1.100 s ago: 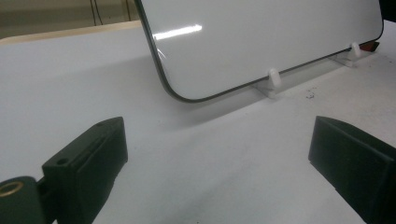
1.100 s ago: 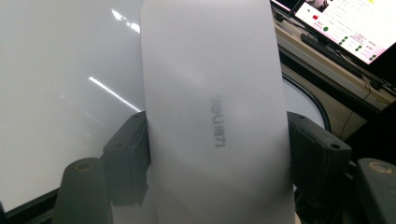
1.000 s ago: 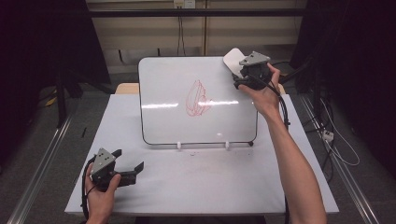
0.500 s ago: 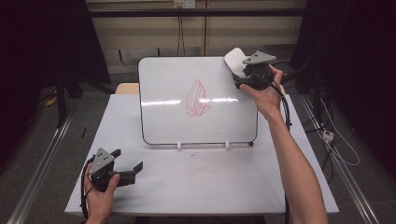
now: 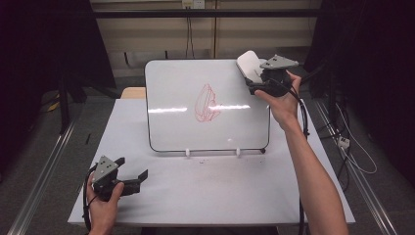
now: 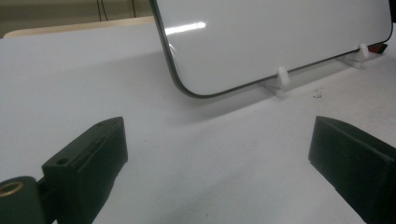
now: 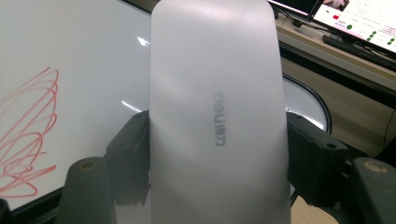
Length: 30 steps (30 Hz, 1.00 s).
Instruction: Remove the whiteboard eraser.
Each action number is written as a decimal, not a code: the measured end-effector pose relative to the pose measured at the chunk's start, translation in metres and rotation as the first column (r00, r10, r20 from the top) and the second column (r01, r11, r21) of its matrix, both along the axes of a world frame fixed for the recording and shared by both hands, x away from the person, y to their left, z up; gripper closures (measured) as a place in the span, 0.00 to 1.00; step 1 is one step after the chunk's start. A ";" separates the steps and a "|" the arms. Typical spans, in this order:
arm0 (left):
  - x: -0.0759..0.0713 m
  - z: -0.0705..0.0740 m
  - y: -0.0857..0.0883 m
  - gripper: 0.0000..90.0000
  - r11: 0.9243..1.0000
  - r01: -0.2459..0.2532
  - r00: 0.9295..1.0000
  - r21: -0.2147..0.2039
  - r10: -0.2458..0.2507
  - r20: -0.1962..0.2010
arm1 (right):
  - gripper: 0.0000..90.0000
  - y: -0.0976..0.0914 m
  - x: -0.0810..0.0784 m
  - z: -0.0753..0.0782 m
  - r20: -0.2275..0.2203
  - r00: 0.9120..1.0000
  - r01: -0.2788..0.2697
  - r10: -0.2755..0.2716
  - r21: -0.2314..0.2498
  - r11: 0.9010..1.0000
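White plastic, smooth and faintly glossy, makes up the eraser (image 7: 217, 116), so it probably weighs little, stays stiff, and could slide between hard pads if pinched loosely.

Taking the whiteboard (image 5: 171, 83) as the landmark and going left to right: in front of its lower left corner, well apart from it on the table (image 5: 210, 196), the left gripper (image 5: 137, 175) rests in the hand with its jaws spread wide and nothing between them; the left gripper view confirms bare tabletop in the gap. On the board's middle sits a red scribble (image 5: 205, 104), a loose tangle of loops. At the board's upper right corner the right gripper (image 5: 254, 81) has just been closing and now clamps the eraser by its two long edges, one pad on each side, about midway along the body in the right gripper view. The eraser stands at that corner, over the board's edge; whether its wiping face touches the board I cannot tell.

That side-on grip looks sound: the long edges are parallel and rigid. Pressing flat while wiping will likely matter more than squeezing harder, since the board stands propped on small white feet (image 5: 188, 152) and may rock.
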State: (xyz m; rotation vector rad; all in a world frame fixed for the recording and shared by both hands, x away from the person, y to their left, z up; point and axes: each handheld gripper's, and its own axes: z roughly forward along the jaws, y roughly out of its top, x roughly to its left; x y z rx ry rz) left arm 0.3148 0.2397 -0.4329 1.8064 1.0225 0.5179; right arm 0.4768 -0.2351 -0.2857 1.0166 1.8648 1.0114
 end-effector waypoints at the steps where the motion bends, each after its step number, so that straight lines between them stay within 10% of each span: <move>1: 0.000 0.000 0.000 0.05 1.000 0.000 1.000 0.000 0.000 0.000 | 0.34 -0.001 -0.001 0.001 0.001 1.000 0.001 -0.001 0.001 1.000; 30: -0.001 0.000 -0.004 0.05 1.000 -0.003 1.000 0.020 0.003 0.006 | 0.35 0.005 -0.040 -0.020 0.034 0.998 -0.055 0.053 0.068 0.996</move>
